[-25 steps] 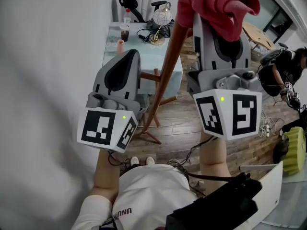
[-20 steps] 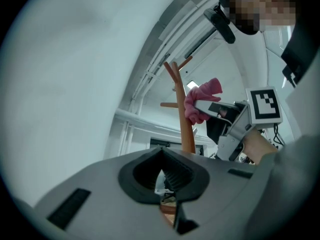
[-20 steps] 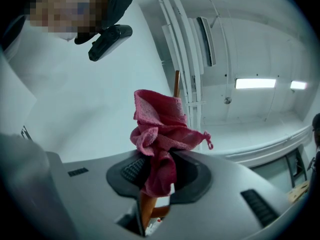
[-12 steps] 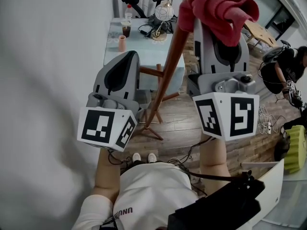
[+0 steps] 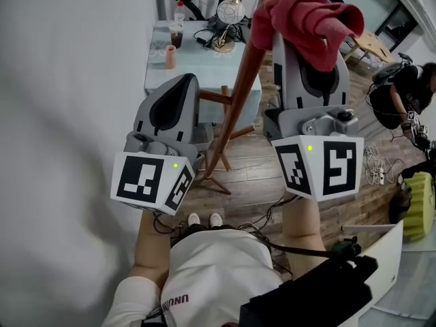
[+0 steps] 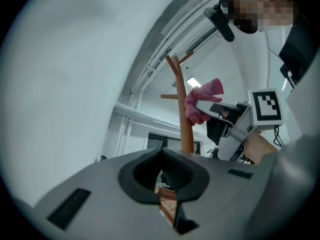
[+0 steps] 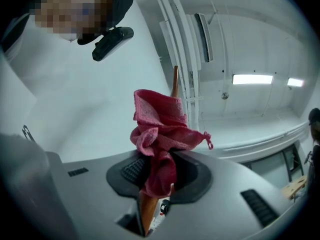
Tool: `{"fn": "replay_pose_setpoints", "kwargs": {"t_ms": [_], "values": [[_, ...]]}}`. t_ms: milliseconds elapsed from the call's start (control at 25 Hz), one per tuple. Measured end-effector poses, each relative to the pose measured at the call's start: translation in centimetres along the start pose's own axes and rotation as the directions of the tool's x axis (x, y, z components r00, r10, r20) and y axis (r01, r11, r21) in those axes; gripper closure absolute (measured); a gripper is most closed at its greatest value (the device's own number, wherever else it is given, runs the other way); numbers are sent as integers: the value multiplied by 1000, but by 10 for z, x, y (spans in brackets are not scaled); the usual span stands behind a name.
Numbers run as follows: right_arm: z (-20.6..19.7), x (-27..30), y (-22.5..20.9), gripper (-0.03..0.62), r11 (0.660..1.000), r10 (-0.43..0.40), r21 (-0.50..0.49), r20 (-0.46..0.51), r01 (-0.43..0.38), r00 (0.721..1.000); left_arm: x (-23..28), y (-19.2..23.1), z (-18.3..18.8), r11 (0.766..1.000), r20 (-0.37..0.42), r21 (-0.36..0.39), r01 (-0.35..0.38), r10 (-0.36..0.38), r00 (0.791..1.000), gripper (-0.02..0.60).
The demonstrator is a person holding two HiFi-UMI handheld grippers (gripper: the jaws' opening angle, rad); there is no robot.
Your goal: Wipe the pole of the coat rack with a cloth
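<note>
1. Pole (image 5: 235, 94) of the coat rack rises slanted between the two grippers.
2. Right tongs (image 7: 157, 176) are clamped on the red cloth (image 7: 160, 129), bunched against the pole.
3. Left tongs (image 6: 162, 179) are closed together, empty, just beside the pole.

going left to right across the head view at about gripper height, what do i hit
white wall → left gripper → coat rack pole → right gripper, clamped on the red cloth → person at the far right edge
</note>
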State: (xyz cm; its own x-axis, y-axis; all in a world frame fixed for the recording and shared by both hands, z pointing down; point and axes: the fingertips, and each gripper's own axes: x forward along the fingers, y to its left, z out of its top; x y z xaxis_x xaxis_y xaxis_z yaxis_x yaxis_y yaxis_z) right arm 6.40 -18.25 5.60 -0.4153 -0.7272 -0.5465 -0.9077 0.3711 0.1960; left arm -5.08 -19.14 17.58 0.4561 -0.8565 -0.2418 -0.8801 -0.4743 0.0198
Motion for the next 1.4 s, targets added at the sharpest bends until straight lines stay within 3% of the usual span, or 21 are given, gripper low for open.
{"fn": "replay_pose_setpoints", "kwargs": {"t_ms": [1400], "values": [[-49,-30,10,485,997,-2,71,-89,8,996,-10,-20,-42,999,-77,-19,39,-40,996,568]]}}
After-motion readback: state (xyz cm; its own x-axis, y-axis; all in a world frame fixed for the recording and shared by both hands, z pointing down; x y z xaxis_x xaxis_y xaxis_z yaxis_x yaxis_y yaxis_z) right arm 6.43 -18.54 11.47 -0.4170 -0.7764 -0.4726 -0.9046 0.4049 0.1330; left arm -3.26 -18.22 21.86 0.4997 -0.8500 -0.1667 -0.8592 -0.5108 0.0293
